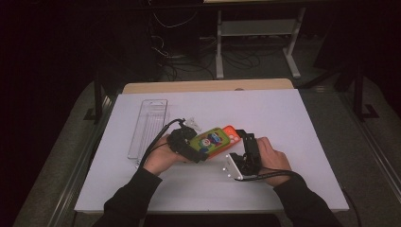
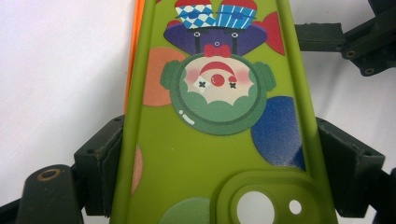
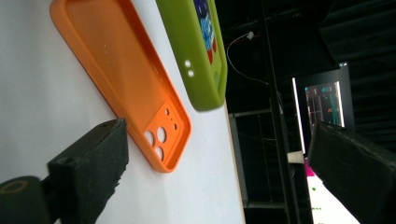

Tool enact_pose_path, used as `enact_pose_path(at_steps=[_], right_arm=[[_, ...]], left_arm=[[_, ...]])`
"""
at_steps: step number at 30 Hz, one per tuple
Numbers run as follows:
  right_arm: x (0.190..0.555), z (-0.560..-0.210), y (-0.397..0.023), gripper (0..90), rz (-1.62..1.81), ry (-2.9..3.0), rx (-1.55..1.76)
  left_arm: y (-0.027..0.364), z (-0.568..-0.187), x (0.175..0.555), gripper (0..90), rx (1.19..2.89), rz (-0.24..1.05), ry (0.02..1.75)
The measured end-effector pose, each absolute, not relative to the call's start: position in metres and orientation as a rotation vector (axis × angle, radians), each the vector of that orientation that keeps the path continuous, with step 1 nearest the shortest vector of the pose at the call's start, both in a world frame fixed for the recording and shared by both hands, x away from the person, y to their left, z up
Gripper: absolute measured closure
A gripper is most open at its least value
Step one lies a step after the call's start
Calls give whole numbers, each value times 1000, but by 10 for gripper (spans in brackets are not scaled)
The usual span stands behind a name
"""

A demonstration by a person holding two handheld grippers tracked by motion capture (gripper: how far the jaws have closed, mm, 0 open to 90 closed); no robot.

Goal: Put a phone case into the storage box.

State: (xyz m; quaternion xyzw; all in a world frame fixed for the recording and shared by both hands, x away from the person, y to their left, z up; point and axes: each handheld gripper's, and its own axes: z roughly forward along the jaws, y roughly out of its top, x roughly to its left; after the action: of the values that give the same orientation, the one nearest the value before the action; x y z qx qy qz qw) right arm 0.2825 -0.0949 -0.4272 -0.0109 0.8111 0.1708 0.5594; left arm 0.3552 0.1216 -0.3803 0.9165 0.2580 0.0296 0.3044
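High view is dim: only the white table (image 1: 283, 142) catches light, from above; room behind is near black, cables barely readable. My sleeves merge into the dark bottom edge. Slightly soft and noisy overall. Left gripper view is bright and even, green case (image 2: 210, 140) sharp in the middle, my near jaws soft. Right gripper view: orange case (image 3: 121, 79) well lit, background black, one blown-out screen (image 3: 322, 102), jaws blurred.

On the tabletop (image 1: 283, 123), one phone case (image 1: 210, 138) lay partly over a second case (image 1: 230, 137), with a clear tray (image 1: 149, 126) well to their left.
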Motion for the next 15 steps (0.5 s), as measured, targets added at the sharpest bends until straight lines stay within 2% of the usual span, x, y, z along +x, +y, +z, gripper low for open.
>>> enact_pose_path(at_steps=[9, 13, 15], right_arm=[[284, -426, -79, 145, 405, 1897, -96], [284, -428, -67, 200, 423, 1858, -130], [284, -431, -61, 256, 405, 1876, -165]], left_arm=[[121, -379, 355, 158, 2428, 83, 676], [121, -379, 355, 158, 2430, 82, 675], [121, -379, 355, 158, 2431, 81, 675]])
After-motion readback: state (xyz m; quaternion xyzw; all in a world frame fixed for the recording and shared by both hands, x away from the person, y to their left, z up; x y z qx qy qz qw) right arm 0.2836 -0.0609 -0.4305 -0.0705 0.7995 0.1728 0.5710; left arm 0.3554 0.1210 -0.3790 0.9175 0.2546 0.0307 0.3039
